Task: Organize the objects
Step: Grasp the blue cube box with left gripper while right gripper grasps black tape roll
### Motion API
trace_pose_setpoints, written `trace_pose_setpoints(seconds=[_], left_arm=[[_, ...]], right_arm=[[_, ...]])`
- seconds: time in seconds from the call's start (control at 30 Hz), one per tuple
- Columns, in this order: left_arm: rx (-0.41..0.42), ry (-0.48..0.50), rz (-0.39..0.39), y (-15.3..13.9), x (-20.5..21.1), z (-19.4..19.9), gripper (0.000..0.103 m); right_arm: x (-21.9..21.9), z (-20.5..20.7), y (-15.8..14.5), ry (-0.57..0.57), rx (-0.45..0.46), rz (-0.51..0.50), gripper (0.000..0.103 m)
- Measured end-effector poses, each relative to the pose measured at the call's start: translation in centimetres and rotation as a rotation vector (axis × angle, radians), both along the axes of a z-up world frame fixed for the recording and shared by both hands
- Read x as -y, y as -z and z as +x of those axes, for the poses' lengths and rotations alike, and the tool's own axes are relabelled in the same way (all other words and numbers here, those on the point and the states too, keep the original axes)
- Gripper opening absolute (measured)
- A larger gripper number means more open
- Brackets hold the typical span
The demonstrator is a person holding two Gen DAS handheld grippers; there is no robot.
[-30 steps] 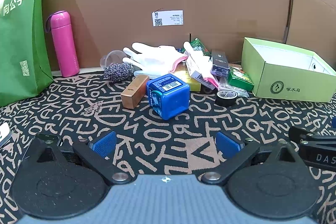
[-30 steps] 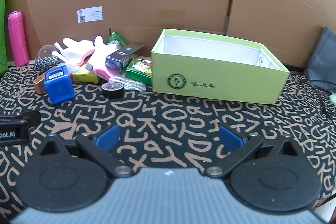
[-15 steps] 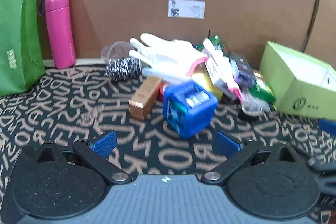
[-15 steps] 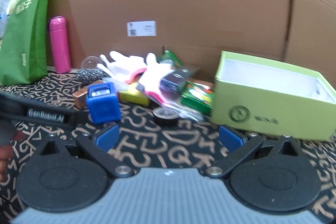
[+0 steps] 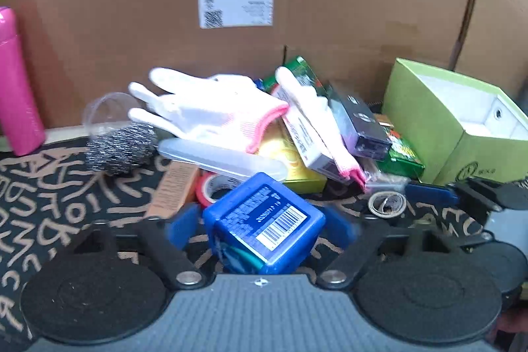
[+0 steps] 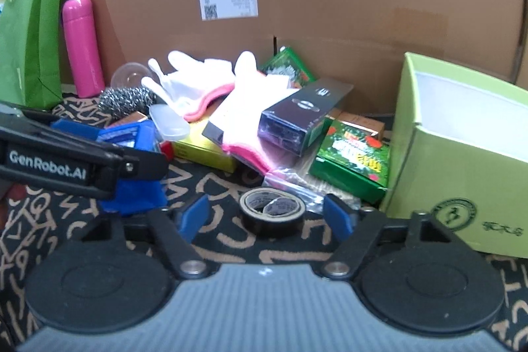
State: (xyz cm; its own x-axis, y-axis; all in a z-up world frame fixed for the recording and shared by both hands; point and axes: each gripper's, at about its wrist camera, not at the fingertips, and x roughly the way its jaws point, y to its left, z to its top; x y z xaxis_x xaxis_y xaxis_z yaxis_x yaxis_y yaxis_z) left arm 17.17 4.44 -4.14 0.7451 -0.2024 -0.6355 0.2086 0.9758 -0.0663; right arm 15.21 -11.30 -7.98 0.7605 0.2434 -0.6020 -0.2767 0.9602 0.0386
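Left gripper (image 5: pixel 262 231) is bracketing the blue cube box (image 5: pixel 264 228), fingers spread on both sides of it. I can't tell if the pads are touching it yet; not calling it a pinch. Right gripper (image 6: pixel 266 216) is also spread, straddling the black tape roll (image 6: pixel 271 211) without gripping it.

Using the green open box (image 6: pixel 462 154) as landmark: the tape roll is sitting on the patterned mat (image 6: pixel 49 240) just left of its front corner. The blue cube is further left, at the front edge of the clutter pile. The pile itself is lying left of the green box against the cardboard wall (image 5: pixel 297 5): white gloves (image 5: pixel 211 111) on top, a clear plastic case (image 5: pixel 221 159), a steel scourer (image 5: pixel 120 145), a red tape roll (image 5: pixel 211 188) right behind the cube, and a dark purple carton (image 6: pixel 297 117) leaning over a green packet (image 6: pixel 353 154). A pink bottle (image 6: pixel 82 47) is standing far left of everything.

Risks, my guess:
- The cube is sitting tilted, so closing on it off-square may twist it or pop it out.
- The clear case and red tape are right behind the cube. Pushing any deeper could shove them and tip the gloves.
- Both grippers are working close together, left one visible beside my right fingers; lifting at once could make them collide.
- The tape roll is low and round and could slip or roll toward the green box.
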Motion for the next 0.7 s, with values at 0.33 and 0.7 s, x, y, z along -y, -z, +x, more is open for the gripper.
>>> trace_pose_setpoints(seconds=[0.33,0.7], left_arm=[[-0.064,0.007,-0.034,1.5,0.1,-0.4,0.078],[-0.018,0.127,-0.075,-3.0,4.6,-4.1,0.078]], right_arm=[[0.8,-1.0,0.2,0.007,0.002,0.019,0.044],[5.4,-6.4,-3.2,0.070,0.092,0.078,0.044]])
